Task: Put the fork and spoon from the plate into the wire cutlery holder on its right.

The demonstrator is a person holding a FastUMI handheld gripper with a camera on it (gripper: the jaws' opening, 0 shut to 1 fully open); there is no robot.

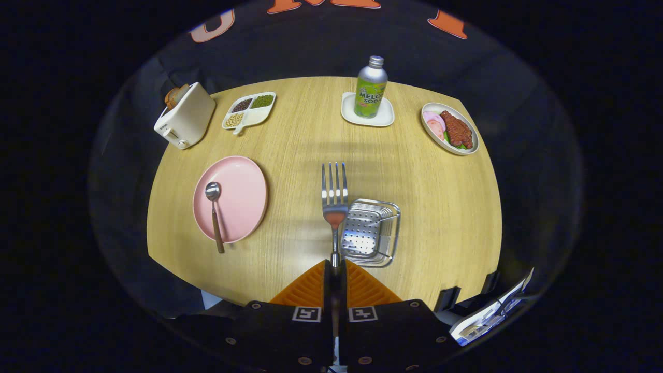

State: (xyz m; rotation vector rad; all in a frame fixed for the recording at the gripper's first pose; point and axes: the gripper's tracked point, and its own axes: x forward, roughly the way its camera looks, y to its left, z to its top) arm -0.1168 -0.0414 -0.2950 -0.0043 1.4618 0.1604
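Fork in transit to holder; spoon pending.
Table (pixel 290 134); pink plate (pixel 238 197), spoon (pixel 213 204) on it; wire holder (pixel 374 233) beside fork (pixel 335 199), clenched by handle in gripper (pixel 335 272). Judged: centre over holder, tip upright, lower before release.

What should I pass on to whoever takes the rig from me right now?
Gripper: shut on the fork, clamped at the handle, tines pointing ahead.
Fork: off the plate, held beside the left edge of the wire cutlery holder; whether it is over the holder is unclear.
Spoon: on the pink plate, left of the holder, handle end past the near rim.
Done: fork picked up.
Left: set the fork in the holder, then fetch the spoon and place it there too.
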